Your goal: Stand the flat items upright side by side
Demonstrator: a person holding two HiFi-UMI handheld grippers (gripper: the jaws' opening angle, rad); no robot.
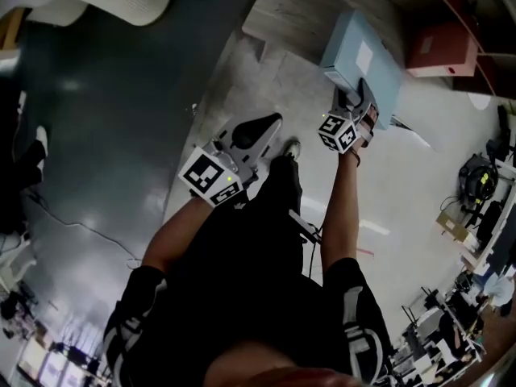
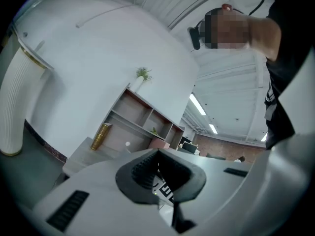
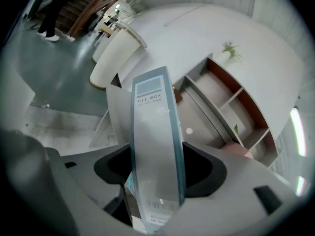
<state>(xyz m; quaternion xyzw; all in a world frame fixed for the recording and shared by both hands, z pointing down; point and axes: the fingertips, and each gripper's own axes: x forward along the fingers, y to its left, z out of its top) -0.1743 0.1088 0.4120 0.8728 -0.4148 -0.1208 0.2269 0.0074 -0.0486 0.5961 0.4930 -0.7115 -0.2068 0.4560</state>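
While in right tongs (image 3: 157, 168), one file box (image 3: 154, 127)

1 file box (image 1: 367, 59), upper right of head view. 2 grippers: left gripper (image 1: 266, 126), right gripper (image 1: 360, 101). 1 shelf unit (image 2: 142, 119), centre of left gripper view. 1 small plant (image 2: 142, 74), 1 gold object (image 2: 101, 135), 1 white ribbed column (image 2: 12, 107).

The file box (image 3: 156, 132) looks smooth, faintly glossy plastic. The left gripper (image 2: 158, 175) and right gripper (image 3: 156, 170) have matt grey plastic shells and ribbed dark pads (image 2: 140, 170). The counter (image 1: 290, 14) shows pale wood grain.
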